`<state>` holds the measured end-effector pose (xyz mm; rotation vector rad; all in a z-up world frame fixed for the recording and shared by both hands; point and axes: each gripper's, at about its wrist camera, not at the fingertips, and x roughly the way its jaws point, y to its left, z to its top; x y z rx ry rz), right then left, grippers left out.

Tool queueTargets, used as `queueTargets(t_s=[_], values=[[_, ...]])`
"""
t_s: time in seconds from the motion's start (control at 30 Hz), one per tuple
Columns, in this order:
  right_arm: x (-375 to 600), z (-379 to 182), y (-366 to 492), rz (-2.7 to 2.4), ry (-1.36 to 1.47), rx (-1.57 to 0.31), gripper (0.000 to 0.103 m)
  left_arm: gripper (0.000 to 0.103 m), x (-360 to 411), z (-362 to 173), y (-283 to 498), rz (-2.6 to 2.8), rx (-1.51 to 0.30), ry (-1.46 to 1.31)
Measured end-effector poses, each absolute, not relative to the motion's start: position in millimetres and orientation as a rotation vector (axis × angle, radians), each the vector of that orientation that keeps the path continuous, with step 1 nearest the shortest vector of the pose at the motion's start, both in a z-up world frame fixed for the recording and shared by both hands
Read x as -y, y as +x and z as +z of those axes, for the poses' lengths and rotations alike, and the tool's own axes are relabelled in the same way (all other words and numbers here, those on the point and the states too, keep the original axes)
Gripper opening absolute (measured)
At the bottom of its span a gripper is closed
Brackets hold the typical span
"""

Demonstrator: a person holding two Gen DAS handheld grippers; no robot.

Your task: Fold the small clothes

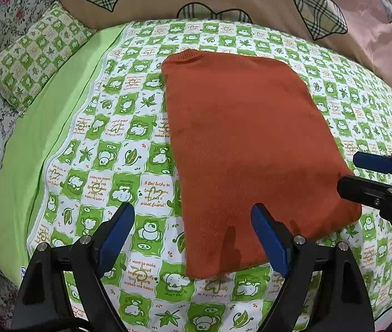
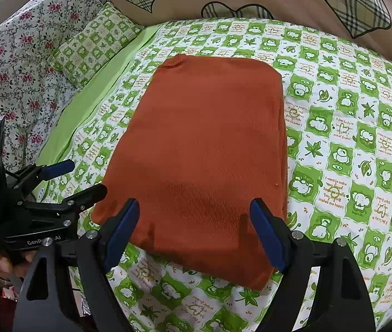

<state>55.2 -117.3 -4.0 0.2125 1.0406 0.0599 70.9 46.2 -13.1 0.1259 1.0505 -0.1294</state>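
even, bright indoor light, no glare. soft dark shadows fall on the near end of the orange garment (image 1: 240, 144) under the tongs. strong fisheye bending curves the bed (image 2: 348, 116) edges; corners vignette to black, focus sharp.
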Motion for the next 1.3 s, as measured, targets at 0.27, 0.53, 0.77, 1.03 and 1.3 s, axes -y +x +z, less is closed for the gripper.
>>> queueTargets(t_s=[0.27, 0.53, 0.77, 1.03, 1.3], values=[[117.1, -3.3, 57.4, 0.061, 0.211, -1.036, 0.082, 0.086, -46.6, -13.2, 70.9, -0.13, -1.049, 0.127], [117.6, -2.1, 57.3, 0.059, 0.213, -1.028, 0.082, 0.087, -45.0, -11.6, 72.7, -0.134, -1.045, 0.127], [119.5, -0.9, 56.9, 0.056, 0.216, -1.022, 0.082, 0.087, -43.6, -11.1, 73.9, -0.135, -1.044, 0.126], [120.3, -0.4, 57.2, 0.056, 0.215, -1.022, 0.082, 0.087, -43.6, -11.4, 75.2, -0.136, -1.044, 0.125], [123.9, 0.2, 57.7, 0.055, 0.216, -1.019, 0.082, 0.087, -42.6, -11.4, 75.6, -0.135, -1.042, 0.129]])
